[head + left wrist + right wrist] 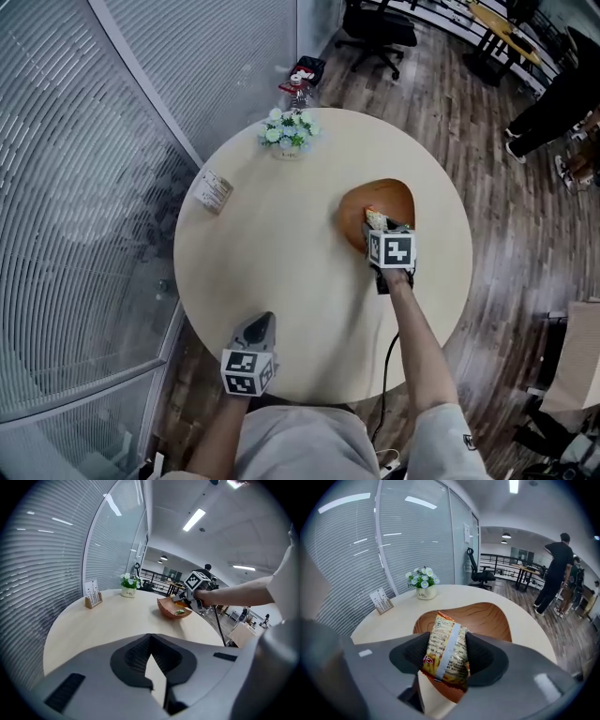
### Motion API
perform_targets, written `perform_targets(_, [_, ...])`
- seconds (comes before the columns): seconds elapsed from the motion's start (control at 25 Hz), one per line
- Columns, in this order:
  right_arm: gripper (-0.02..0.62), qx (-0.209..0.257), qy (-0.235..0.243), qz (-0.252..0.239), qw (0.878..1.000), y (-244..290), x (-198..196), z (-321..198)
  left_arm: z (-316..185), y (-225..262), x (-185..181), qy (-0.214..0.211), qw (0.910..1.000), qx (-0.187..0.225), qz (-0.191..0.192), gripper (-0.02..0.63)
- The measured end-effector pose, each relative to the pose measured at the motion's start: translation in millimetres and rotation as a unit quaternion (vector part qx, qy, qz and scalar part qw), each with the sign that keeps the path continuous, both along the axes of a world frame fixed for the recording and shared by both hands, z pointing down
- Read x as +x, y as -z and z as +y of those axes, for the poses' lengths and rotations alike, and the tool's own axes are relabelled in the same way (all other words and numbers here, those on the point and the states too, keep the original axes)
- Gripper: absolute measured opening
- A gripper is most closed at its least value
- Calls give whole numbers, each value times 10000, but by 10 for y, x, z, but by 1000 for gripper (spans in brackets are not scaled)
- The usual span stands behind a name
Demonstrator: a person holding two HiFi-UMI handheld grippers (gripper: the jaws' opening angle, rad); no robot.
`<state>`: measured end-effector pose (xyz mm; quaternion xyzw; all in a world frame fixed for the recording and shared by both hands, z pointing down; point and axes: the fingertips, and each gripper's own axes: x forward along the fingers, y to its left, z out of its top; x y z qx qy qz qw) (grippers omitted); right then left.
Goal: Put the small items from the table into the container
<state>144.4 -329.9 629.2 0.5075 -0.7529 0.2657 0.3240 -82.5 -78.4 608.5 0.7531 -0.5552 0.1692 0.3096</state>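
Observation:
A yellow snack packet (446, 651) is clamped between the pads of my right gripper (446, 657), which is shut on it. It hangs above the near rim of the brown wooden bowl (490, 618). From the head view the right gripper (376, 223) sits at the bowl's (394, 195) near edge on the table's right side. A small green item (180, 612) lies inside the bowl (168, 608). My left gripper (265, 321) is at the table's front edge, shut, with nothing in it (150, 641).
A white pot of flowers (289, 133) stands at the far edge of the round table (281, 272). A card holder (214, 191) sits at the left edge. A glass wall runs along the left. An office chair (375, 33) and a person (553, 103) are beyond.

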Motion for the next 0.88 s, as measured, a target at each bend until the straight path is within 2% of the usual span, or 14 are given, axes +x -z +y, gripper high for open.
perform_targets(0.2, [268,-149,145,313,9993,-142,-15,-10,-4,-3,-41,34,10000,5,-19,6])
perform_targets(0.28, [268,4,74,247,9997,-103,-10,0,-20,-3,-44,29,10000,21,2,6])
perform_targets(0.36, [263,347,24,66,9994,50,-20,29,-44,1,-26,10,10000,46,23,6])
perform_targets(0.4, [226,560,32,-72,9984,167,-45,73,-55,9,-16,1,10000,65,31,6])
perform_targets(0.48, [99,1000,85,-458,9939,468,-134,237,-71,43,-1,-12,9999,123,42,6])
perform_targets(0.52, [38,1187,119,-724,9902,632,-197,351,-80,70,5,-14,9999,163,47,6])
perform_targets(0.56, [3,1316,167,-1026,9858,784,-272,478,-92,100,12,-14,9998,208,53,6])
perform_targets(0.68, [2,1393,396,-1834,9723,1049,-547,923,-131,185,35,-9,9994,346,86,6])
perform_targets(0.88, [2,996,975,-2176,9660,829,-1088,1815,-104,319,91,-56,9987,505,103,6])
